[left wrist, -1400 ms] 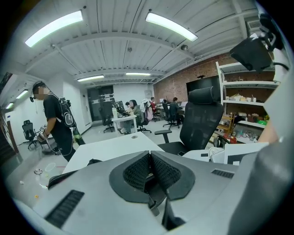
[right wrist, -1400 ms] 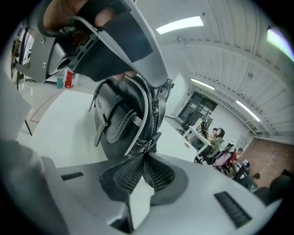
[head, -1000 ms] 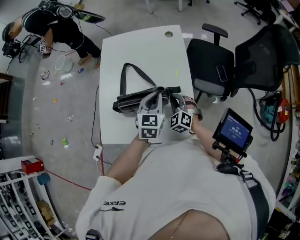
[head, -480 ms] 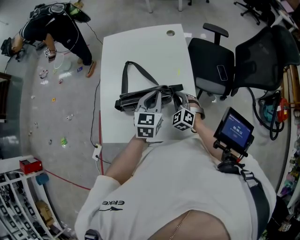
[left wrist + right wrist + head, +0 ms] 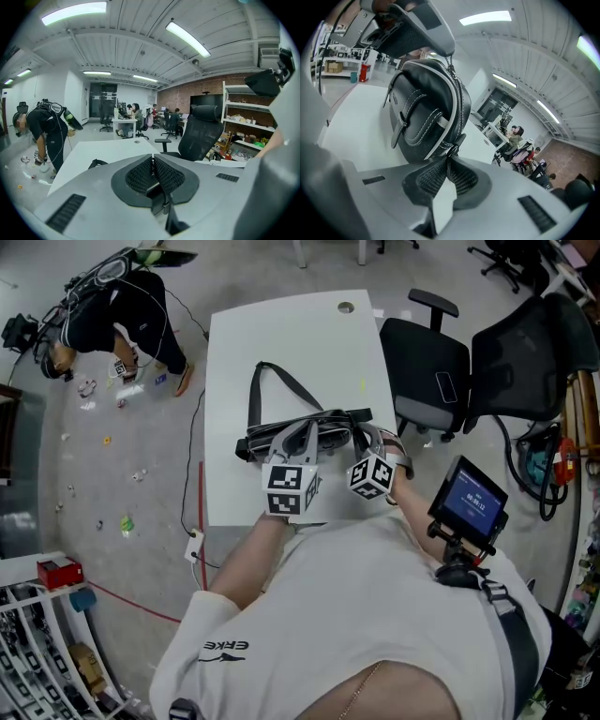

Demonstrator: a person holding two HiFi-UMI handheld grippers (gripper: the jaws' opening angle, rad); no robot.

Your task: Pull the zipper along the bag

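A black leather bag (image 5: 261, 441) with a long strap (image 5: 272, 382) lies across the white table (image 5: 291, 334) near its front edge. In the right gripper view the bag (image 5: 423, 105) stands on end, its zipper running along the top edge. My left gripper (image 5: 304, 430) is shut on the zipper pull, seen from the right gripper view (image 5: 449, 52) at the bag's top. Its own view shows the pads (image 5: 140, 176) pressed together. My right gripper (image 5: 356, 430) is shut on the black tab at the bag's near end (image 5: 453, 149).
Two black office chairs (image 5: 424, 360) (image 5: 531, 351) stand right of the table. A small screen (image 5: 469, 502) hangs at the person's right side. A person (image 5: 112, 307) bends over small things scattered on the floor at far left. Cables run beside the table's left edge.
My left gripper has slid left along the bag's top, still shut. The right gripper holds about the same place. The person on the floor has shifted and bent lower.
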